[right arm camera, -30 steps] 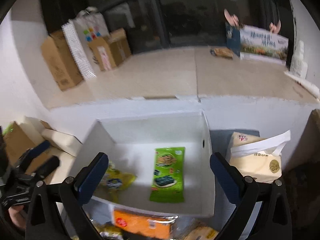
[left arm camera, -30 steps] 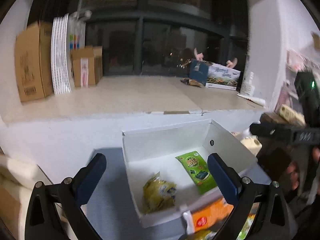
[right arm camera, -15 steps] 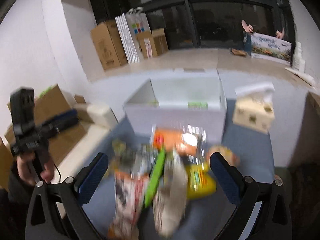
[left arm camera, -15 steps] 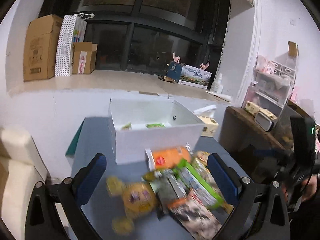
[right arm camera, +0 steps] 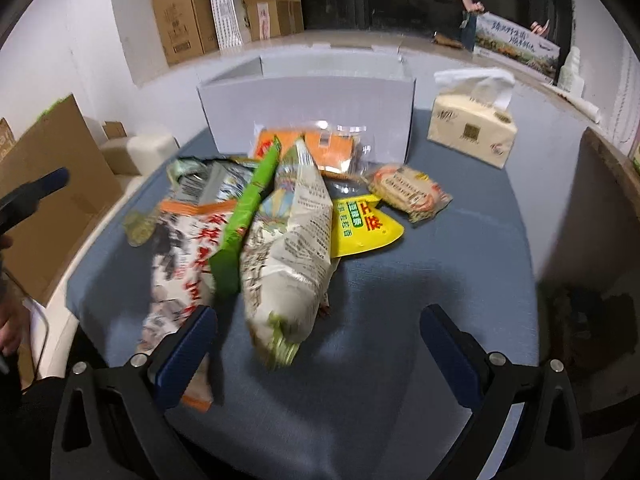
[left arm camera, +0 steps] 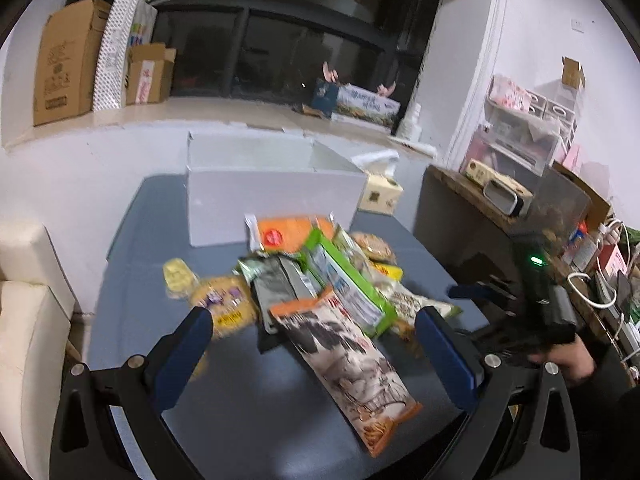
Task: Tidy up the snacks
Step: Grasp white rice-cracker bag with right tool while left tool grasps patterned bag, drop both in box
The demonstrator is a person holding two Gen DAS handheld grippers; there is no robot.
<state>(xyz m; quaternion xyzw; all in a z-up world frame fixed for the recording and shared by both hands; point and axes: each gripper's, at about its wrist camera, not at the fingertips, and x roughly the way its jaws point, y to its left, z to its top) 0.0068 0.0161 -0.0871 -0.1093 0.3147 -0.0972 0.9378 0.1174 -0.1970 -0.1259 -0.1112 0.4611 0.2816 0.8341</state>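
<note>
A heap of snack packets lies on a blue table (left arm camera: 248, 392) in front of a white open box (left arm camera: 276, 196). In the left wrist view a long orange-edged bag (left arm camera: 352, 360) lies nearest, with a green packet (left arm camera: 348, 288), an orange packet (left arm camera: 288, 232) and a yellow cookie pack (left arm camera: 224, 304). In the right wrist view a big pale bag (right arm camera: 288, 248), a yellow pouch (right arm camera: 364, 224) and a round cake pack (right arm camera: 408, 192) show before the box (right arm camera: 308, 108). My left gripper (left arm camera: 316, 356) and right gripper (right arm camera: 320, 352) are open and empty, held back above the table's near side.
A tissue box (right arm camera: 472, 128) stands right of the white box. A wooden side table with clutter (left arm camera: 500, 208) is at the right, a cream seat (left arm camera: 28, 320) at the left. Cardboard boxes (left arm camera: 68, 64) stand on the window ledge behind.
Both grippers have pulled back and away from the white box toward the table's near edge. The view has gone from looking into the box to looking over the snack heap.
</note>
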